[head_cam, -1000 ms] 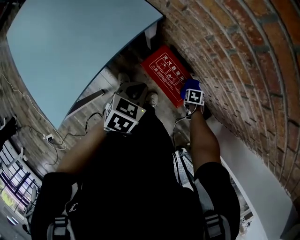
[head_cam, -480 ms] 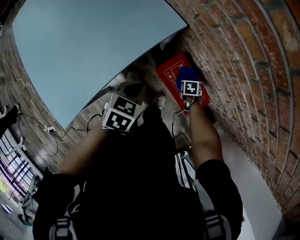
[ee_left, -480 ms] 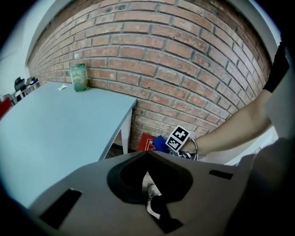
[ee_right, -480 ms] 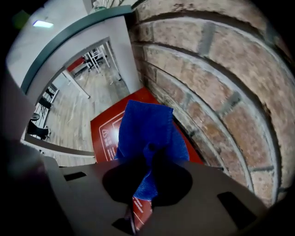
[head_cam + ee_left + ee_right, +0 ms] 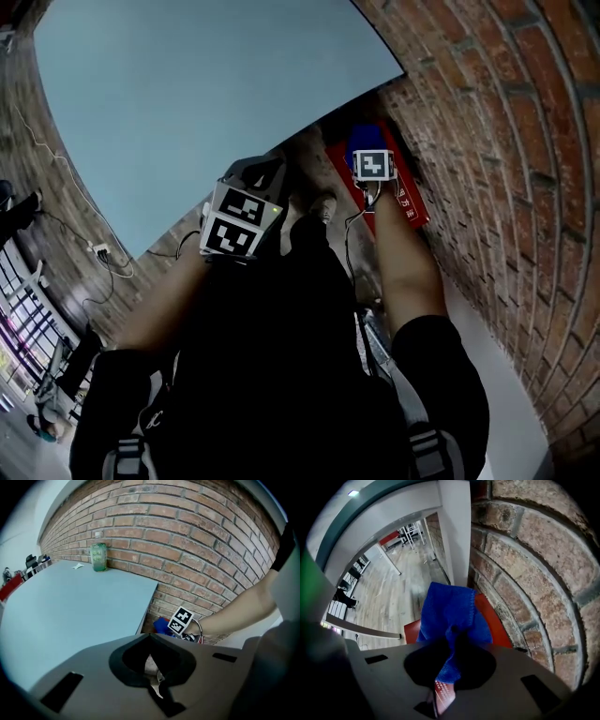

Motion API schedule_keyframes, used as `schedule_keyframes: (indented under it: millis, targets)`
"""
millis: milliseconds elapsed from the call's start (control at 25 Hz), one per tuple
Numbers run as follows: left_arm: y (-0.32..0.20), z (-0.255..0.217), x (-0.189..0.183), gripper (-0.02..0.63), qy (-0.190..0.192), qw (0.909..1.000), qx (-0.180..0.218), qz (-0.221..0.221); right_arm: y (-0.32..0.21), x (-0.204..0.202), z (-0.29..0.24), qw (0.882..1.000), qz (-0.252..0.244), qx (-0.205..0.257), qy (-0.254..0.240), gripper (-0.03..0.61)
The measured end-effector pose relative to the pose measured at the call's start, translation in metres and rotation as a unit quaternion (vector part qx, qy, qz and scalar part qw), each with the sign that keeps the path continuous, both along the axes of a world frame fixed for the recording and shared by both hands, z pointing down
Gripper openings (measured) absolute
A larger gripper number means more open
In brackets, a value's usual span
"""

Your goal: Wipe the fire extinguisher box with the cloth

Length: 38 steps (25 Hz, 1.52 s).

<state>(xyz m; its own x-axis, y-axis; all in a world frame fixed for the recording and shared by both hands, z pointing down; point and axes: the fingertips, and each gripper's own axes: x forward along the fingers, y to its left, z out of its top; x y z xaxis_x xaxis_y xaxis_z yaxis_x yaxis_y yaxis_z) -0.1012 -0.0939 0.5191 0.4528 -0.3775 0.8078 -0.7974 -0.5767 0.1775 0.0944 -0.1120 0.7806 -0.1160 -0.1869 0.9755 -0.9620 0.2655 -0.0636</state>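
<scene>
Though unreadable, box (image 5: 496,629) print (image 5: 443,692) beside cloth (image 5: 450,611)

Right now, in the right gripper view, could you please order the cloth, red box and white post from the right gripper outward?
1. cloth: clamped in the right gripper, centre.
2. red box: directly under the cloth.
3. white post: beyond, upper centre.

We note wooden floor (image 5: 391,595), red fire extinguisher box (image 5: 497,627) resting on it at foot of brick wall (image 5: 525,573), cable (image 5: 112,265) trailing across it, pale blue surface (image 5: 70,611), green bottle (image 5: 98,557) upright near its far edge, small white scrap (image 5: 78,566) just beside bottle.
</scene>
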Motion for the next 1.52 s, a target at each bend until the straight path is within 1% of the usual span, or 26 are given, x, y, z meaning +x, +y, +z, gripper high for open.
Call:
schedule_keyframes:
  millis: [80,160,280,440,560,640,720,800,1000,1160,1240,1320,1520]
  targets:
    - [0.002,-0.002,0.000,0.006,-0.001,1.0000,-0.005,-0.002,0.003,-0.003,-0.002,1.000,0.000,-0.003,-0.005,0.048]
    - [0.005,-0.005,0.005,0.006,0.000,1.0000,-0.004,0.000,0.011,0.003,0.001,1.000,-0.009,-0.004,0.000,0.048]
    - [0.012,-0.008,0.016,0.006,-0.003,1.0000,-0.001,0.008,0.032,0.007,0.002,1.000,-0.013,-0.011,-0.008,0.048]
    - [0.021,-0.012,0.033,0.006,0.000,0.9996,0.007,0.026,0.067,0.018,0.002,1.000,0.007,-0.019,-0.012,0.048]
    - [0.030,-0.012,0.046,0.006,0.002,0.9993,0.006,0.038,0.103,0.029,0.008,0.998,0.024,-0.047,-0.017,0.048]
    - [0.039,-0.012,0.057,0.006,0.004,0.9989,0.004,0.047,0.125,0.041,0.009,0.998,0.034,-0.057,-0.016,0.048]
    - [0.050,-0.012,0.069,0.006,0.006,0.9984,0.003,0.057,0.141,0.058,0.010,0.998,0.038,-0.047,-0.008,0.048]
    - [0.061,-0.012,0.082,0.006,0.007,0.9977,0.005,0.068,0.158,0.078,0.011,0.998,0.046,-0.047,-0.001,0.048]
    - [0.089,-0.016,0.110,0.006,0.009,0.9955,0.007,0.094,0.200,0.118,0.011,0.995,0.085,-0.055,0.002,0.048]
    - [0.105,-0.019,0.121,0.006,0.010,0.9943,0.010,0.106,0.227,0.140,0.010,0.991,0.114,-0.061,0.012,0.048]
    - [0.110,-0.020,0.122,0.006,0.010,0.9941,0.011,0.107,0.241,0.144,0.011,0.989,0.131,-0.071,0.009,0.048]
    - [0.114,-0.020,0.123,0.006,0.011,0.9941,0.011,0.107,0.254,0.142,0.013,0.987,0.137,-0.080,0.003,0.048]
    - [0.116,-0.020,0.122,0.006,0.010,0.9939,0.010,0.110,0.266,0.130,0.009,0.988,0.125,-0.086,0.007,0.048]
